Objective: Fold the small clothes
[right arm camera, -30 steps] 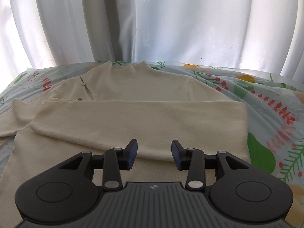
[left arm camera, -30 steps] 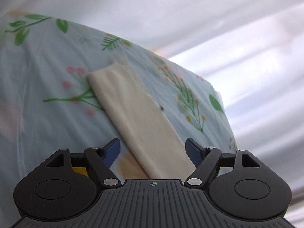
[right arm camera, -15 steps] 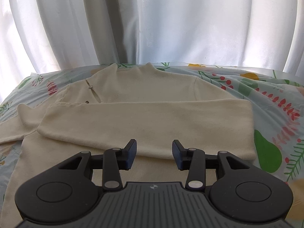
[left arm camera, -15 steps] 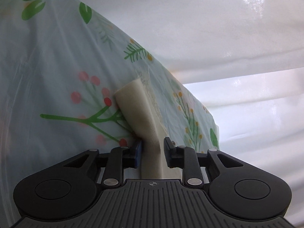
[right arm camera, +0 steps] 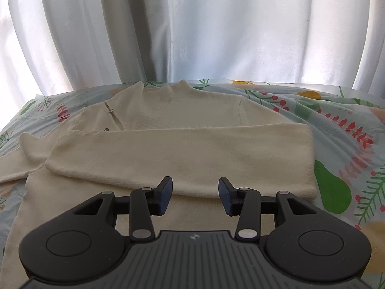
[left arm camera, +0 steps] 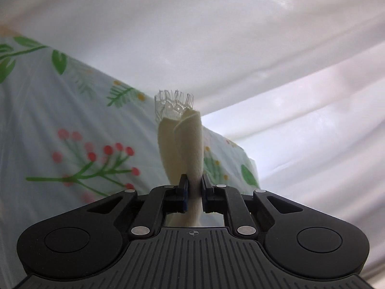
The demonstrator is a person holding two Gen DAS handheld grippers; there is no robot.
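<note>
A cream sweater point(right arm camera: 182, 110) lies flat on the floral sheet, collar toward the curtain. Its right sleeve point(right arm camera: 192, 154) is folded across the body, cuff at the left. My right gripper point(right arm camera: 195, 193) is open and empty, just above the sweater's lower body below that sleeve. In the left wrist view my left gripper point(left arm camera: 193, 187) is shut on the other sleeve point(left arm camera: 185, 149), lifted off the sheet, with its lace-trimmed cuff point(left arm camera: 173, 103) standing up beyond the jaws.
The floral sheet point(right arm camera: 336, 130) covers the table, and it also shows in the left wrist view point(left arm camera: 72, 125). White curtains point(right arm camera: 192, 29) hang close behind the far edge. The sheet's corner point(left arm camera: 250, 166) drops off at the right in the left wrist view.
My left gripper went from open over the flat sleeve to shut on it and lifted it, so the cuff now stands up. My right gripper stayed open and drew back slightly.
</note>
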